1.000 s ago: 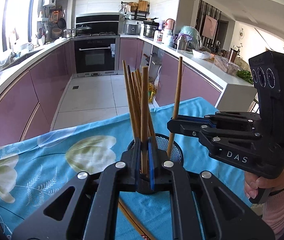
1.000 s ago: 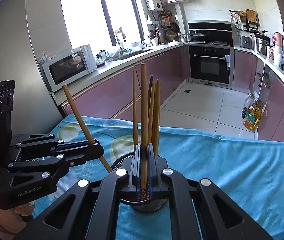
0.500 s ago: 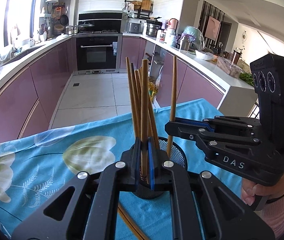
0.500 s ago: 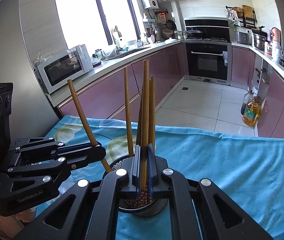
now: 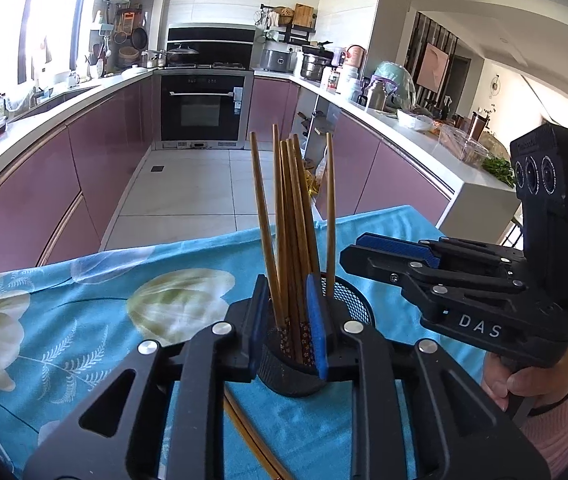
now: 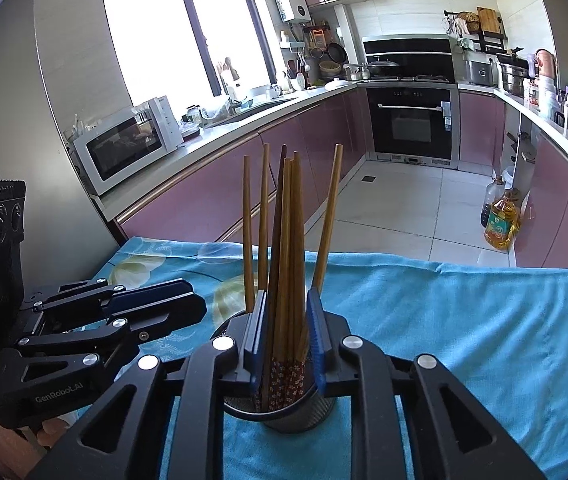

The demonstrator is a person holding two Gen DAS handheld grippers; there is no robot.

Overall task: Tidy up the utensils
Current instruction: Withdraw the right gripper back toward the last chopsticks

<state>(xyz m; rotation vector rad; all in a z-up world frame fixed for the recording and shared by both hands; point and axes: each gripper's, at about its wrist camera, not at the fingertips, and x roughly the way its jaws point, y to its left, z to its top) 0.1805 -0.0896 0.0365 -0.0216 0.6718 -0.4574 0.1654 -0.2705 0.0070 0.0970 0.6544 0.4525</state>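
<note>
A black mesh utensil holder (image 5: 348, 304) stands on the blue flowered tablecloth (image 5: 84, 320); it also shows in the right wrist view (image 6: 296, 416). Several wooden chopsticks (image 5: 288, 224) stand upright in it, also seen in the right wrist view (image 6: 288, 240). My left gripper (image 5: 288, 332) is open, its blue pads either side of the chopsticks, above the holder's near rim. My right gripper (image 6: 286, 340) is open the same way, over the holder from the other side. Each gripper shows in the other's view, right (image 5: 388, 250) and left (image 6: 188, 300), with jaws parted and holding nothing.
More chopsticks (image 5: 252, 436) lie on the cloth under my left gripper, near the table's front edge. Purple kitchen cabinets, an oven (image 5: 204, 108) and a microwave (image 6: 124, 148) stand beyond the table. An oil bottle (image 6: 502, 220) sits on the floor.
Both grippers have opened and let go of the chopstick each held. Those two chopsticks now stand in the holder with the rest. The grippers have drawn back slightly.
</note>
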